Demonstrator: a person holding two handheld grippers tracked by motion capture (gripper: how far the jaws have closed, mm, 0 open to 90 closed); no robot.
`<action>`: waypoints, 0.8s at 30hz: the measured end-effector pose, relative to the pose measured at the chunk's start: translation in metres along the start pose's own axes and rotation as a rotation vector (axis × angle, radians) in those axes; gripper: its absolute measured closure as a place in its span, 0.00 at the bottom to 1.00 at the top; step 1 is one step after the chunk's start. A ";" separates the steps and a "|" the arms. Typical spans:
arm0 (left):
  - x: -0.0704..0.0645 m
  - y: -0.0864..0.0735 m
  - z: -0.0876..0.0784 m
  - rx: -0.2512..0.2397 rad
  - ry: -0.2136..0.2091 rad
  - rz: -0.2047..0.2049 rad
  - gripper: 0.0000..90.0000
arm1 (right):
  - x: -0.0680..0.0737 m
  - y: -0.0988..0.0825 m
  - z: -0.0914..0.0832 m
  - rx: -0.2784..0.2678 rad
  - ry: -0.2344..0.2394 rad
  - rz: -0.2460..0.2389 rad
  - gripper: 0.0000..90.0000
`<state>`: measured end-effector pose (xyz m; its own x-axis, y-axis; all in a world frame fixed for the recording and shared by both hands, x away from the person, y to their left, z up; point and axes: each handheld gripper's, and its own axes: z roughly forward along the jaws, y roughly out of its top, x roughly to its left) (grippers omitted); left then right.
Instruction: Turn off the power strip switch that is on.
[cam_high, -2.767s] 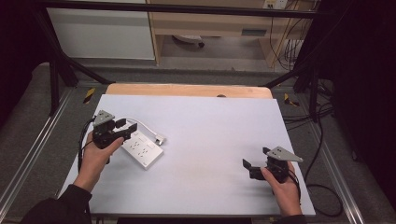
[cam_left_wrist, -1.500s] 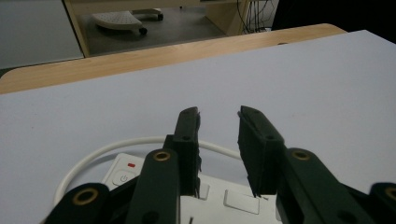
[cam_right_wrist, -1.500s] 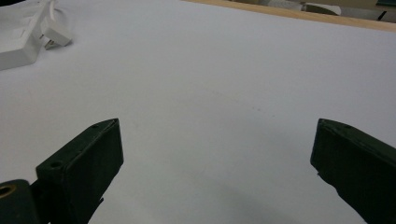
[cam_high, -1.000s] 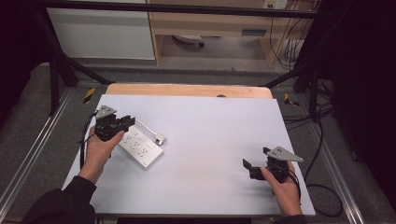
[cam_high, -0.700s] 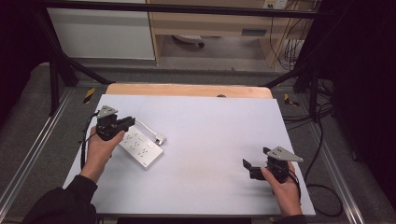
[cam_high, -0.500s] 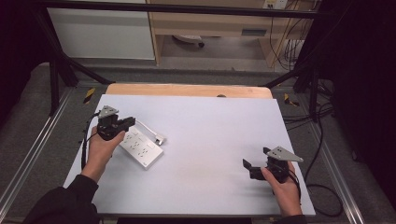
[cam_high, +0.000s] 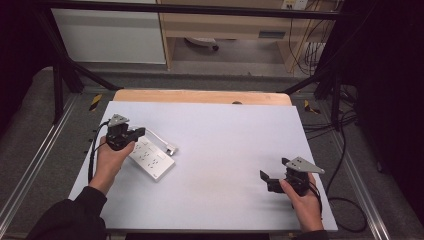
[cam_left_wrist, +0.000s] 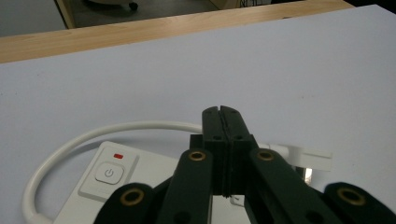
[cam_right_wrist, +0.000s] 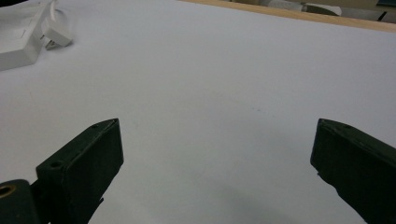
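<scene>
High view first: the white power strip (cam_high: 151, 157) lies at the left of the desk (cam_high: 225, 130), set on a slant, with its white cable (cam_high: 156, 136) looping off to a plug (cam_high: 171, 148) just beside its far edge. The left hand-held gripper (cam_high: 135, 133) hangs over the strip's near-left end, and its jaws have just been closing. In the left gripper view they stand pressed tight together with nothing between them, tips pointing past the power button (cam_left_wrist: 108, 173) toward the plug (cam_left_wrist: 310, 158).

So this looks like a closed-tip poke at the switch, and here's how to do it well: swing those joined tips back toward the button, since right now they sit to its side, over the strip's body. Come down square on the middle of the button, not its rim, so the strip doesn't skate across the smooth desk. Press briefly, lift straight off, and keep clear of the cable loop (cam_left_wrist: 70, 144). The small red mark (cam_left_wrist: 118, 156) above the button may be an indicator lamp, though it is too small to be sure.

Over on the right, the right hand-held gripper (cam_high: 272, 179) rests well apart from the strip, jaws spread wide over bare desk (cam_right_wrist: 210, 93).
</scene>
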<state>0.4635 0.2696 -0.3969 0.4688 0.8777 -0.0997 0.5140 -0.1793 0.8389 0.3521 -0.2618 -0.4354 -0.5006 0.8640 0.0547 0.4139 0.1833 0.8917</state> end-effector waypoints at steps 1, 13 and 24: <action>0.000 0.000 0.000 0.003 0.000 -0.001 1.00 | 0.000 0.000 0.000 0.000 0.000 0.001 0.03; 0.001 -0.007 0.005 0.021 0.001 -0.010 1.00 | 0.000 0.000 0.000 0.000 0.000 0.000 0.03; 0.001 -0.012 0.009 0.035 0.000 -0.007 1.00 | 0.000 0.000 0.000 0.002 -0.001 -0.002 0.03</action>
<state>0.4641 0.2691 -0.4118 0.4648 0.8791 -0.1056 0.5423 -0.1883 0.8188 0.3523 -0.2617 -0.4356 -0.5006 0.8641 0.0525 0.4145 0.1860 0.8909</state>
